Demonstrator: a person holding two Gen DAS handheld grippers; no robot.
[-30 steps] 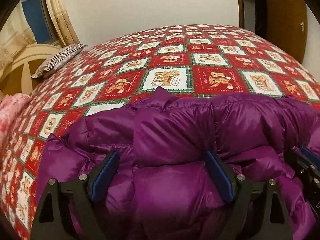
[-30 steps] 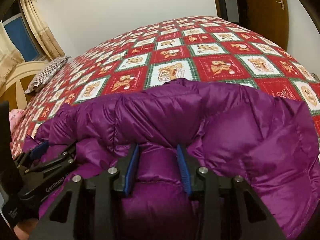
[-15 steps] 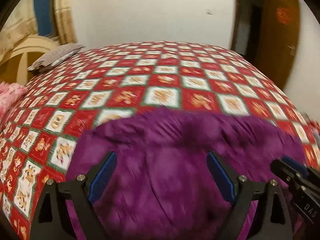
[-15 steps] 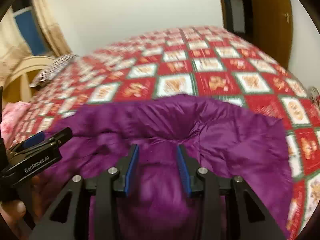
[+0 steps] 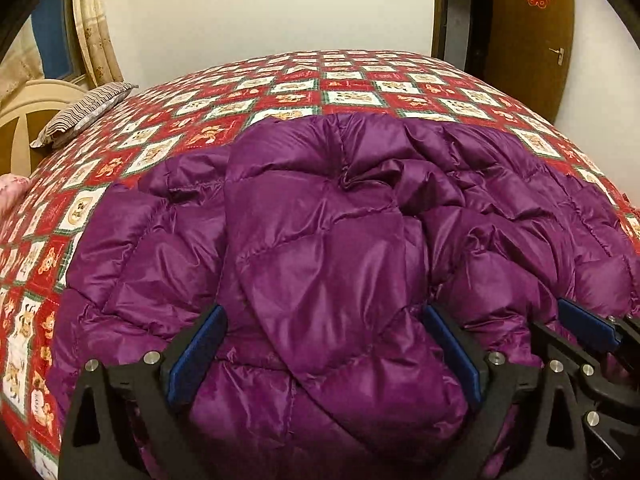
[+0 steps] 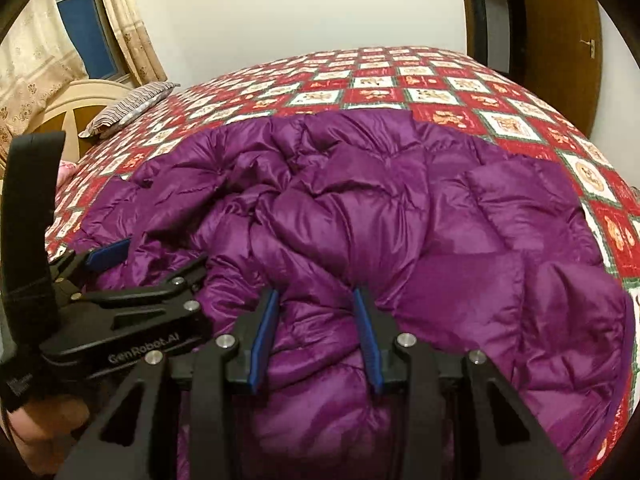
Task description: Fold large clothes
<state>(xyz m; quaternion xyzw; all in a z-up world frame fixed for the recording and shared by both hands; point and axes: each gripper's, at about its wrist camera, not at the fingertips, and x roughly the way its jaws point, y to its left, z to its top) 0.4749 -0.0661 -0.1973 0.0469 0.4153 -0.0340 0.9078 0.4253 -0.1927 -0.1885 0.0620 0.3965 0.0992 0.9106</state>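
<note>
Bedspread [image 5: 360, 96] bare beyond jacket [image 5: 320, 240], pillow [image 5: 86, 110] far-left

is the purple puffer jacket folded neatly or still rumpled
Rumpled: the shiny purple quilted puffer jacket lies bunched in uneven creases and overlapping layers on the red patchwork bedspread.

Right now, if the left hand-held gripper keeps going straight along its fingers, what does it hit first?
The purple down jacket: the left hand-held gripper, jaws opening, already straddles its puffy fabric. The bedspread lies beyond.
</note>
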